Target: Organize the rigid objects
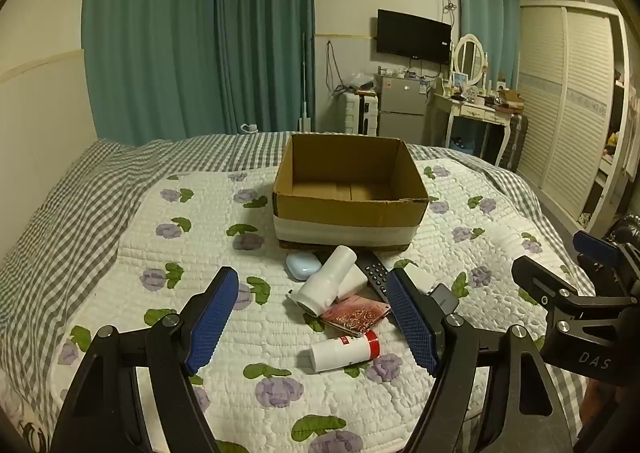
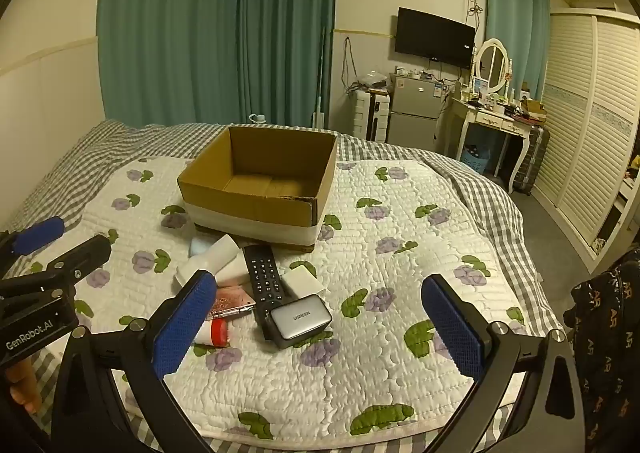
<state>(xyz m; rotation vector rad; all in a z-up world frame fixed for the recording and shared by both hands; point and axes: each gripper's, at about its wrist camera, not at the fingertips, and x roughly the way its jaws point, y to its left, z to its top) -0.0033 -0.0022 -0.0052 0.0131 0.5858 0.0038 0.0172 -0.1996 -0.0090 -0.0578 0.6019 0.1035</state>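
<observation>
Left wrist view showed the left gripper (image 1: 312, 317) with its jaws spread wide and nothing between them, hovering over a floral quilt (image 1: 460, 209). The right gripper (image 2: 320, 325) was likewise agape and empty. A cardboard box (image 1: 348, 209) sat open at twelve o'clock from both tools, apparently bare inside.

The clutter lay just short of the box, between it and the grippers. From the left tool, a white tube with a red band (image 1: 344, 351) lay nearest, on its side at about one o'clock, with a patterned pink case (image 1: 356, 317) and a white cylindrical device (image 1: 326, 281) beyond it. From the right tool, a grey charger (image 2: 301, 320) sat at eleven o'clock, touching the black remote (image 2: 264, 281) that ran toward the box.

All looked stiff and light. The tube would probably roll and slip, so it should be pinched across its middle. The charger seemed the densest; its flat sides ought to suit the pads. The remote was best taken across its narrow width, near the centre.
</observation>
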